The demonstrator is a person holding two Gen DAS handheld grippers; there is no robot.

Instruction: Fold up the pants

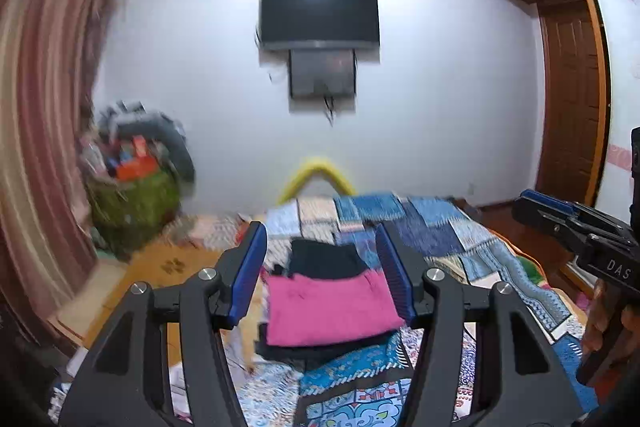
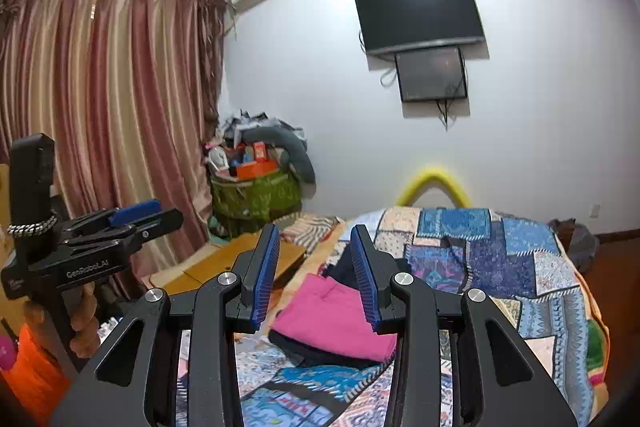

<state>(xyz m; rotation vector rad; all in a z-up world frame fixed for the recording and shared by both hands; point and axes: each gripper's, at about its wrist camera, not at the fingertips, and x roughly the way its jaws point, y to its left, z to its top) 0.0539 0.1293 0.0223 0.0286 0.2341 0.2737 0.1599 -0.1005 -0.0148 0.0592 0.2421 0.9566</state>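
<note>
Two devices are raised over the bed: the left hand-held gripper has its blue pads spread wide with nothing between them, and the right hand-held gripper is likewise parted and empty. Below them, at 6 o'clock from the wall television, one folded pink pants lies atop what looks like two dark folded garments, though blur makes that count unsure. All rest on one patchwork bedspread.
</note>
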